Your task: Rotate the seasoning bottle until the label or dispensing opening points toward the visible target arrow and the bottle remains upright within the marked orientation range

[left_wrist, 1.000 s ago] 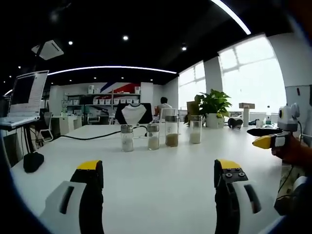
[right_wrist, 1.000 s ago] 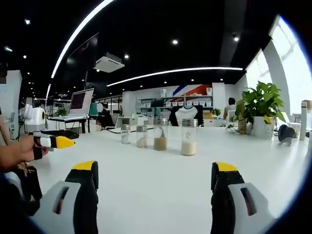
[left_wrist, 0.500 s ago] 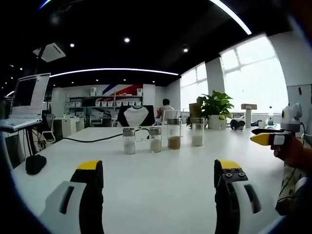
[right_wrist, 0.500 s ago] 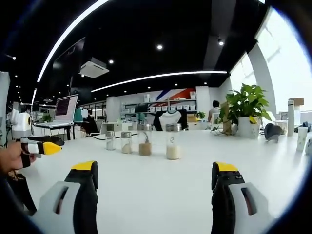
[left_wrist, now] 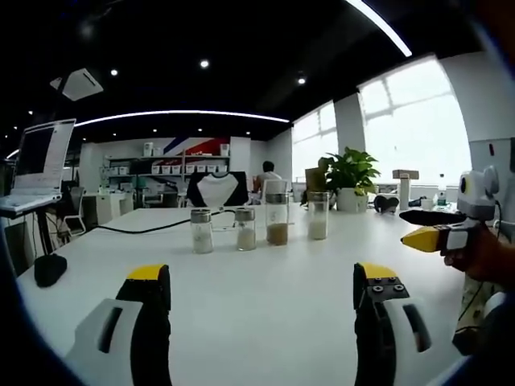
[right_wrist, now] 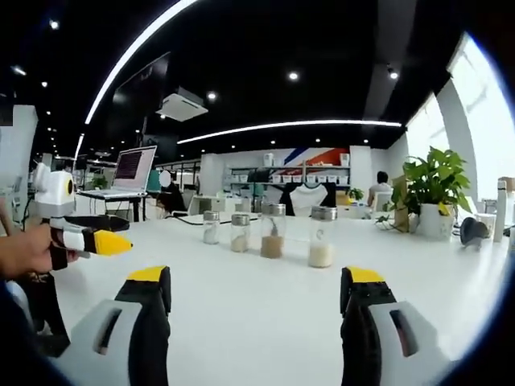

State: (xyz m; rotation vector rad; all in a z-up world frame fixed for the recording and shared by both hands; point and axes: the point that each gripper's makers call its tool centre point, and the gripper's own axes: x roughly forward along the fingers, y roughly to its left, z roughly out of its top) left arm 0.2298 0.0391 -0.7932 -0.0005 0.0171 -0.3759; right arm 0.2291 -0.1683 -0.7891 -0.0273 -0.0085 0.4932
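Several glass seasoning bottles with metal lids stand upright in a row on the white table: two short ones with pale powder, a taller one with brown spice, and one with white grains. The right gripper view has the same row, with the brown bottle and the white-grain bottle. My left gripper is open well short of the row. My right gripper is open too, also short of it. Each gripper's yellow tip shows at the edge of the other's view.
A laptop on a stand sits at the table's left, with a black cable running toward the bottles. A potted plant stands at the far right. A person's hand holds the left gripper.
Both views have shifted a little with the hands; the bottles stand as before. In the right gripper view the row now sits further right than half a second ago.
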